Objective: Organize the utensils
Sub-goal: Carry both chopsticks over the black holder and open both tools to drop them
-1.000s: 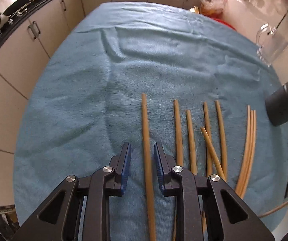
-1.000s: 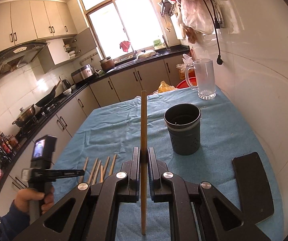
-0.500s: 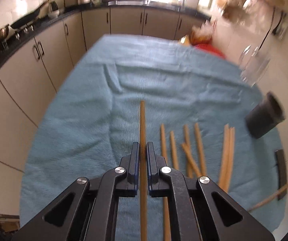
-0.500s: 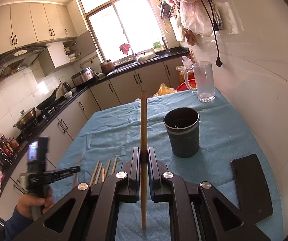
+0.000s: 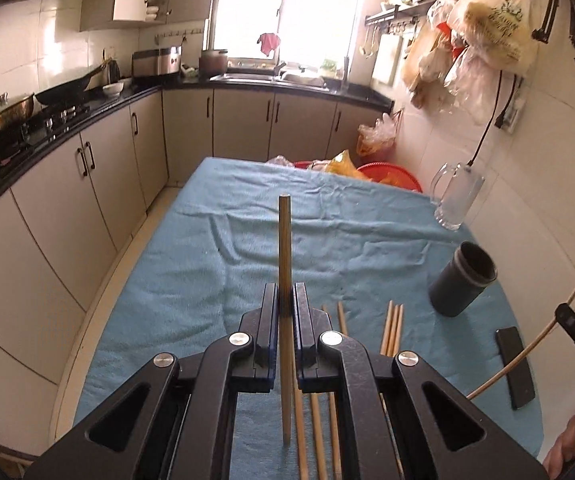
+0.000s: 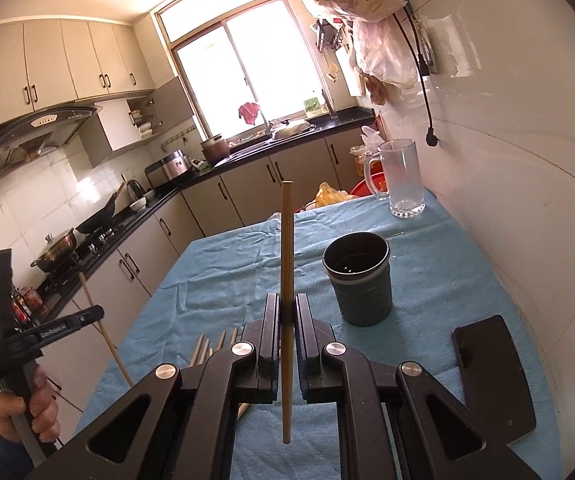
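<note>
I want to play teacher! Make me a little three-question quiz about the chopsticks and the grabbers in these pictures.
1. True or false: the left gripper and the right gripper each pinch one chopstick.
2. Which thing stands nearest the dark holder cup on the blue cloth? A) black phone B) wok C) rice cooker
3. Fill in: the loose chopsticks lie flat on the ____.

Key: 1 true. The left chopstick and the right chopstick both stick up between closed jaws. 2 A. 3 cloth.
</note>
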